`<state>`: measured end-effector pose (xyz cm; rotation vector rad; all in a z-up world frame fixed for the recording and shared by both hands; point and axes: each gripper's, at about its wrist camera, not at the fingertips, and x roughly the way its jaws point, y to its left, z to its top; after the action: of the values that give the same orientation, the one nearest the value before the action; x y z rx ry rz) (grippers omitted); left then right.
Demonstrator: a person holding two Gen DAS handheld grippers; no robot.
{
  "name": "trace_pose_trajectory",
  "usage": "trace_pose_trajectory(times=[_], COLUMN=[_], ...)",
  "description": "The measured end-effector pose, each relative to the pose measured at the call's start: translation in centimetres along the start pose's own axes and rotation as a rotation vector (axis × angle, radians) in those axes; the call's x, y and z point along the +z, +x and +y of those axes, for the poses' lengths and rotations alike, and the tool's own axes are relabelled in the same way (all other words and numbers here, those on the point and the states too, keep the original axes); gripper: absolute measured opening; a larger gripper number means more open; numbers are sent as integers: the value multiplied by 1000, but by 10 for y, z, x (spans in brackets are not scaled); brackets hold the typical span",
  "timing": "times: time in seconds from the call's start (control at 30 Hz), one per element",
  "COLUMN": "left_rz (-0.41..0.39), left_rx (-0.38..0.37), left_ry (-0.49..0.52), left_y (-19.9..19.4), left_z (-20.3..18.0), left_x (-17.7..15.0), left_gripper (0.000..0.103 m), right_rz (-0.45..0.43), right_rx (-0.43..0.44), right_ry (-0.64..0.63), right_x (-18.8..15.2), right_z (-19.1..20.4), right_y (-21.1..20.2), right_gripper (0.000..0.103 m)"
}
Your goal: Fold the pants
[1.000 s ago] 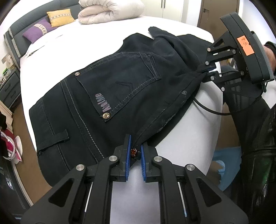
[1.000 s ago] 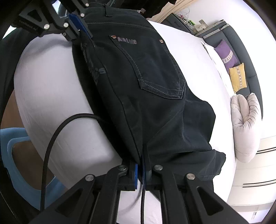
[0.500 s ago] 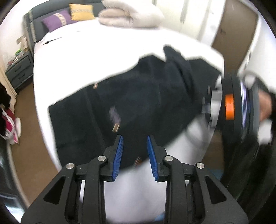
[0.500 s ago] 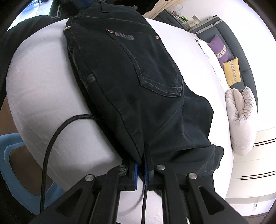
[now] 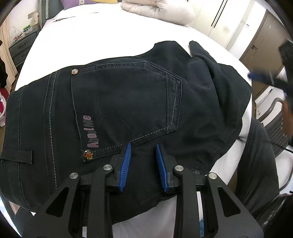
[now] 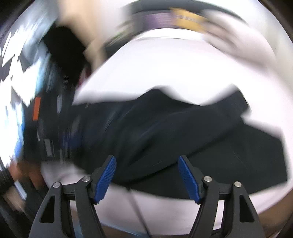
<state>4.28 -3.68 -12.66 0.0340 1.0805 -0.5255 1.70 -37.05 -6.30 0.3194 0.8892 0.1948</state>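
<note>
Dark navy pants [image 5: 128, 102] lie folded on the white bed [image 5: 113, 33], back pocket with "AboutMe" lettering facing up. My left gripper [image 5: 142, 146] is open and empty, its blue pads just over the pants near the pocket's lower edge. In the blurred right wrist view the pants [image 6: 183, 131] lie across the bed and my right gripper [image 6: 146, 159] is open wide and empty above their near edge. The right gripper also shows as a dark blur in the left wrist view [image 5: 274, 78] at the far right.
A rolled cream duvet [image 5: 157, 9] and pillows lie at the head of the bed. A dark nightstand [image 5: 22, 47] stands at the left. Wardrobe doors [image 5: 219, 16] are behind. A chair [image 5: 276, 117] and the person's dark-clad leg [image 5: 256, 164] are at the right.
Both grippers have let go of the pants and opened. The left one moved forward over the pocket. The right one swung away fast, blurring its view.
</note>
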Motion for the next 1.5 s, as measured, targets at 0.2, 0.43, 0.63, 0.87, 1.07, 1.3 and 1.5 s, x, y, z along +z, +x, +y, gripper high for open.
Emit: trace_pose_trajectory(times=[0.2, 0.43, 0.63, 0.87, 1.07, 1.3, 1.5], left_rz=[9, 28, 31, 37, 31, 25, 32], left_rx=[-18, -26, -32, -23, -18, -2, 25], left_ry=[-42, -58, -67, -64, -61, -82, -106], left_y=[4, 6, 4, 5, 5, 4, 1], left_z=[11, 17, 22, 21, 19, 16, 12], left_x=[0, -3, -5, -6, -6, -6, -3], left_gripper=[27, 27, 27, 27, 27, 27, 27], right_rz=[-141, -86, -69, -130, -337, -424, -404], right_rx=[194, 210, 256, 205, 26, -142, -66], right_ry=[586, 859, 925, 834, 657, 919, 1061], right_x=[44, 54, 62, 85, 69, -51, -95], right_z=[-159, -229, -240, -223, -209, -267, -286], right_y=[17, 89, 116, 101, -8, -76, -62], right_gripper=[65, 55, 27, 5, 5, 5, 7])
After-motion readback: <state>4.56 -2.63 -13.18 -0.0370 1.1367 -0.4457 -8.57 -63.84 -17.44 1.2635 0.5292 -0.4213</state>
